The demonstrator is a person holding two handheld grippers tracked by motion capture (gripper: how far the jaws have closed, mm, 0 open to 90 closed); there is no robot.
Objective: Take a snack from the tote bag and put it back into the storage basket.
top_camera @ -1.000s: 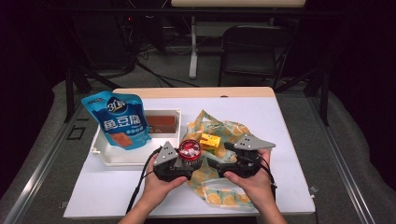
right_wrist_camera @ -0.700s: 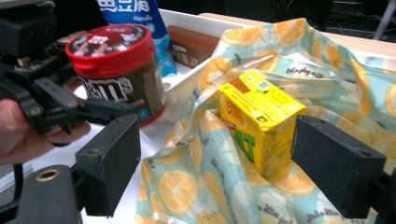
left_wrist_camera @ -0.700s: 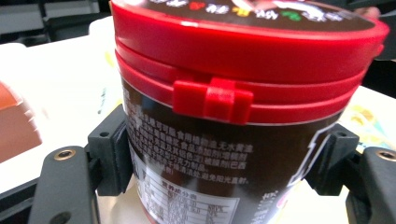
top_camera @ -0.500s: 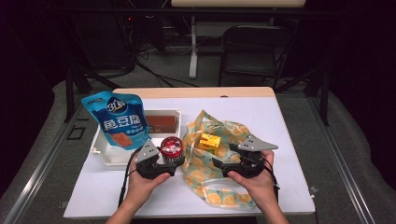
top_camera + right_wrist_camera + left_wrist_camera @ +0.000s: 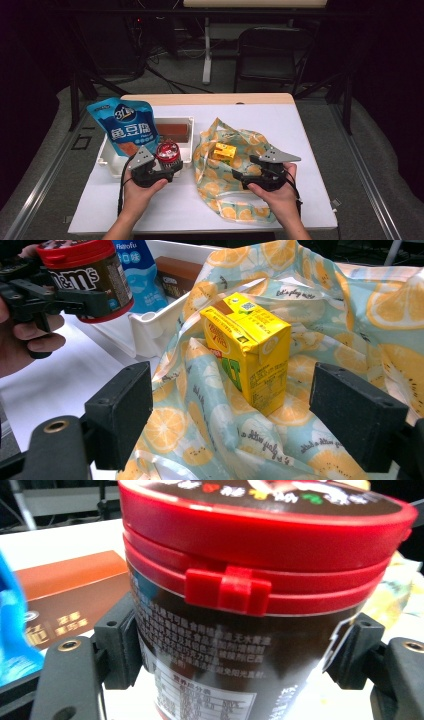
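Candy jar [image 5: 168, 152], dark body with red lid, sits clamped in the left gripper [image 5: 167, 167]; in the left gripper view the two black jaws press against opposite sides of the jar [image 5: 250, 600] below the lid, with the lid's hinge tab facing the camera. Jar is upright, held off the desk, at the near edge of the white tray [image 5: 107, 155]; the right gripper view shows it [image 5: 85, 277] lifted above the desk surface just in front of the tray's corner [image 5: 150, 330]. Left hand [image 5: 140, 192] wraps the gripper handle from below. In the tray: a blue snack pouch [image 5: 122, 127] leaning upright at the left end, and a brown flat box [image 5: 172, 131] lying behind the jar. To the right of the tray, touching its side, lies a cloth bag with orange-slice print [image 5: 225, 170], spread open on the desk [image 5: 310, 130]. A yellow drink carton [image 5: 224, 151] stands in the folds of the bag, slightly tilted. Right gripper [image 5: 242, 177] rests over the near right part of the bag, jaws spread wide apart and holding nothing; in the right gripper view the carton [image 5: 247, 350] sits ahead, between the lines of the two jaws and clear of both. Right hand [image 5: 275, 192] holds that gripper from below. Grey three-cornered plate on its top points right.
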